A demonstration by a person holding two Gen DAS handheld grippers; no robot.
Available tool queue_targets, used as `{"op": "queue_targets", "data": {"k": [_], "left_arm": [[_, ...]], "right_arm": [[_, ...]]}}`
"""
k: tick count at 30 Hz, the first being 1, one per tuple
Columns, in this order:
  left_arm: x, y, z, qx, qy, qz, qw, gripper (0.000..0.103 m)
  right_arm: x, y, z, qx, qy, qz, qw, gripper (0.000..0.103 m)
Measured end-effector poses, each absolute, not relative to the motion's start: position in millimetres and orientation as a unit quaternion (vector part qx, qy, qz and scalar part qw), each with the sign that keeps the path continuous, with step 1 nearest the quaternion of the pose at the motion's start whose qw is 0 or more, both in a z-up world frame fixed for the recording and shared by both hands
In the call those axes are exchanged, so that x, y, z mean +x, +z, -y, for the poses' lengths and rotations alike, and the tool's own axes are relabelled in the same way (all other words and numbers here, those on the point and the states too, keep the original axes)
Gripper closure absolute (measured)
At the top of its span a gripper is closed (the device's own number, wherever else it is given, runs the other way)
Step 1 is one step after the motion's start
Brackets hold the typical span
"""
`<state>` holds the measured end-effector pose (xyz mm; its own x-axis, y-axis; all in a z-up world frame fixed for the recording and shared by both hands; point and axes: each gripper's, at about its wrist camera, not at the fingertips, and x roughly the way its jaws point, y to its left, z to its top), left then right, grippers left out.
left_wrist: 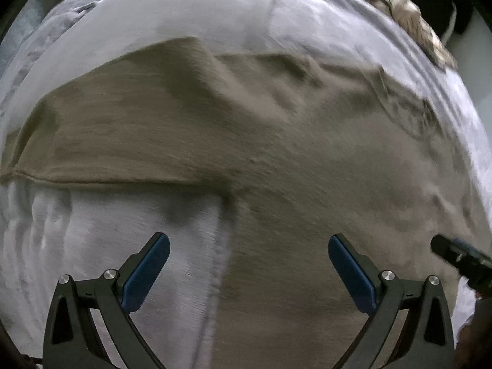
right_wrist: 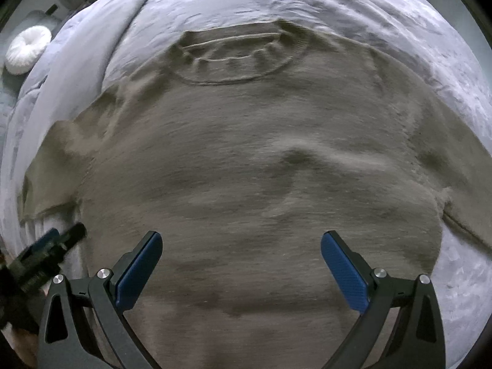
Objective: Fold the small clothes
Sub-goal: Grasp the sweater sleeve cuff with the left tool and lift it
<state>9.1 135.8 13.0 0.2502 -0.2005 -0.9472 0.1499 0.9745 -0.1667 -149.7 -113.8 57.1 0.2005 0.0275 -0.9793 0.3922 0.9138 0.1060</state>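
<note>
A taupe t-shirt [right_wrist: 246, 166] lies spread flat on a pale lilac bedspread [right_wrist: 233, 3], collar [right_wrist: 236, 58] at the far side. My right gripper [right_wrist: 241, 243] hovers open and empty over the shirt's body. The left wrist view shows the shirt [left_wrist: 292, 160] with its left sleeve [left_wrist: 101, 129] stretched out to the left. My left gripper [left_wrist: 249, 246] is open and empty above the shirt's left side edge. The right gripper's tip [left_wrist: 455, 255] shows at the right edge of the left wrist view; the left gripper's tip [right_wrist: 55, 246] shows at lower left of the right wrist view.
A white round cushion [right_wrist: 27, 50] lies on the floor left of the bed. A fluffy tan blanket [left_wrist: 409, 18] lies at the far right of the bed. The bedspread [left_wrist: 107, 246] is wrinkled around the shirt.
</note>
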Motion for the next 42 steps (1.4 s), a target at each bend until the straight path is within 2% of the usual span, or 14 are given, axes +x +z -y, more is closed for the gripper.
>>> {"op": "queue_targets", "data": {"k": [9,15,22,23,24,25,26,27,28,31,36,42], "left_arm": [[35,21,-255,-0.117,-0.037,-0.577,0.807,0.0],[62,0,-336,-0.171,0.048,-0.553,0.814,0.0],[95,-19,-373,-0.19,0.104,-0.513,0.831,0.001],[98,-20,-373,-0.193,0.109,-0.509,0.832,0.005],[100,-20,-376,-0.196,0.114,-0.504,0.833,0.022],[93,-15,-384,-0.198,0.116,-0.497,0.837,0.043],[93,-15,-388,-0.205,0.113,-0.496,0.837,0.054],[94,-14,-393,-0.216,0.099,-0.491,0.838,0.079],[96,-17,-394,-0.237,0.071,-0.483,0.84,0.097],[92,-8,-398,-0.273,0.022,-0.449,0.851,0.097],[93,31,-373,-0.241,-0.032,-0.414,0.877,0.097],[91,89,-300,-0.193,-0.144,-0.372,0.896,0.097]], "right_arm": [[-142,64,75,0.131,-0.087,-0.619,0.769,0.0],[-128,69,51,0.109,-0.07,-0.621,0.773,0.0],[-115,60,27,0.098,-0.062,-0.632,0.766,0.0],[-116,61,26,0.101,-0.057,-0.634,0.765,0.0],[-116,61,25,0.101,-0.056,-0.635,0.764,0.0],[-117,62,24,0.1,-0.056,-0.635,0.764,0.0],[-118,62,24,0.1,-0.055,-0.635,0.764,0.0],[-118,63,24,0.099,-0.055,-0.635,0.764,0.0],[-119,64,25,0.1,-0.054,-0.635,0.764,0.0],[-121,66,27,0.103,-0.054,-0.632,0.766,0.0],[-125,69,37,0.117,-0.055,-0.625,0.77,0.0],[-141,77,60,0.145,-0.062,-0.612,0.775,0.0]]}}
